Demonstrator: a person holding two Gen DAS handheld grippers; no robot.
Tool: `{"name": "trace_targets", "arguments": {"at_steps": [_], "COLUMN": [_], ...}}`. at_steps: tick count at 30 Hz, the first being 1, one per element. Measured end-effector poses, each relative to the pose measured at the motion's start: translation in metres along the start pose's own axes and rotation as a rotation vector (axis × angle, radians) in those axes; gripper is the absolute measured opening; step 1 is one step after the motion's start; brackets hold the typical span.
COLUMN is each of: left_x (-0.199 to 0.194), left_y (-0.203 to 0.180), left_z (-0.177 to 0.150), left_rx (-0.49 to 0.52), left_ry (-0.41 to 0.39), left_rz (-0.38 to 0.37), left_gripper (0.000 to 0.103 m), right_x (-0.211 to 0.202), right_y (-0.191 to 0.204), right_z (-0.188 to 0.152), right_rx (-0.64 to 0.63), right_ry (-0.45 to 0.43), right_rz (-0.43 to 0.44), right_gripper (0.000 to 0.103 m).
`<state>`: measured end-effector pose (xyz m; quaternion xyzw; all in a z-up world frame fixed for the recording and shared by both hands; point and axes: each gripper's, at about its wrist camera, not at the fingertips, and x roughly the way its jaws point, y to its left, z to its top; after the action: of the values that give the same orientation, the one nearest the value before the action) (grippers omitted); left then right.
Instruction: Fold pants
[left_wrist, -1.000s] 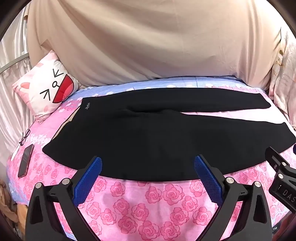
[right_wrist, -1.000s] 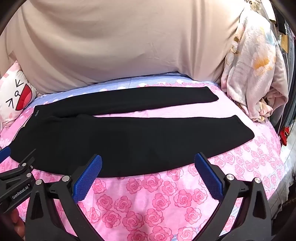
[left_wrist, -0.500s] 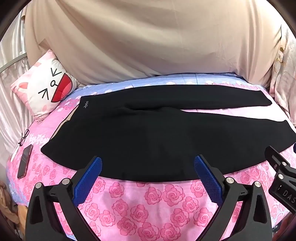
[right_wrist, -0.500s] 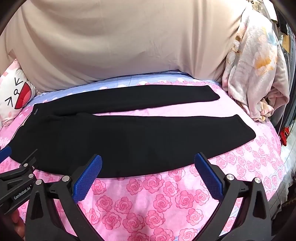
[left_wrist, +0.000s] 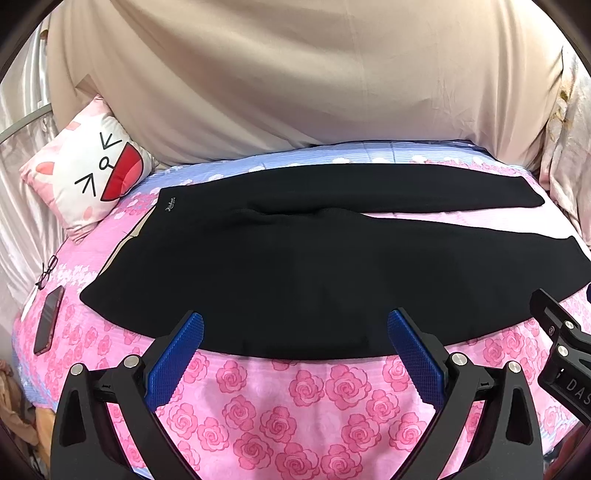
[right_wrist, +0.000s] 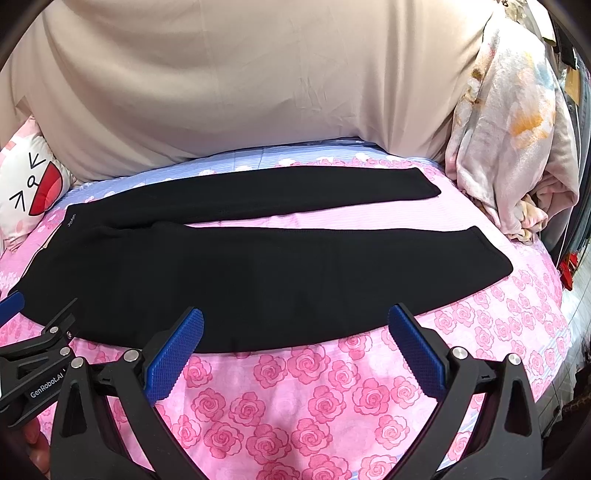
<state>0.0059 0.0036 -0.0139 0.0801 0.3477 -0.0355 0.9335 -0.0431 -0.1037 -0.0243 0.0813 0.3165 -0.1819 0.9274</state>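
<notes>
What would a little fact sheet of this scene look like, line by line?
garment: black knit pants, spread flat, legs apart, unfolded
surface: pink rose-print bedsheet
left claw: open, empty, at the pants' near edge
right claw: open, empty, at the near edge too
pillow: white cartoon-face pillow, beyond the waistband
beside waistband: dark phone, eyeglasses

Bed sheet (left_wrist: 295, 406): pink w/ rose print, blue strip along far edge. Cartoon-face pillow (left_wrist: 92, 173): far left, leaning against beige drape (left_wrist: 295, 81) that spans the far side. Eyeglasses (left_wrist: 47, 271): on sheet at left edge, just beyond dark phone (left_wrist: 48, 320), which lies flat. Floral blanket (right_wrist: 517, 140): bunched in a heap at far right, touching sheet.
</notes>
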Motion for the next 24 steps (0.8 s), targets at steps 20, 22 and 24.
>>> {"name": "trace_targets", "arguments": {"at_steps": [20,22,24], "left_x": [0.0056,0.0051,0.0048], "left_y": [-0.0018,-0.0022,-0.0019], "left_z": [0.0041,0.0042,0.004], "left_rx": [0.006,0.005,0.005], "left_ry": [0.015,0.015,0.015], "left_rz": [-0.001,-0.002,0.0], "left_gripper": [0.098,0.098,0.098], "right_x": [0.0066,0.0063,0.0059], "right_y": [-0.0001,0.0001,-0.0003], "right_z": [0.0014,0.0015,0.0012], "right_rx": [-0.001,-0.001,-0.001], "right_ry": [0.015,0.013,0.012], "right_rz": [0.002,0.002,0.002], "right_gripper": [0.098,0.098,0.098]}}
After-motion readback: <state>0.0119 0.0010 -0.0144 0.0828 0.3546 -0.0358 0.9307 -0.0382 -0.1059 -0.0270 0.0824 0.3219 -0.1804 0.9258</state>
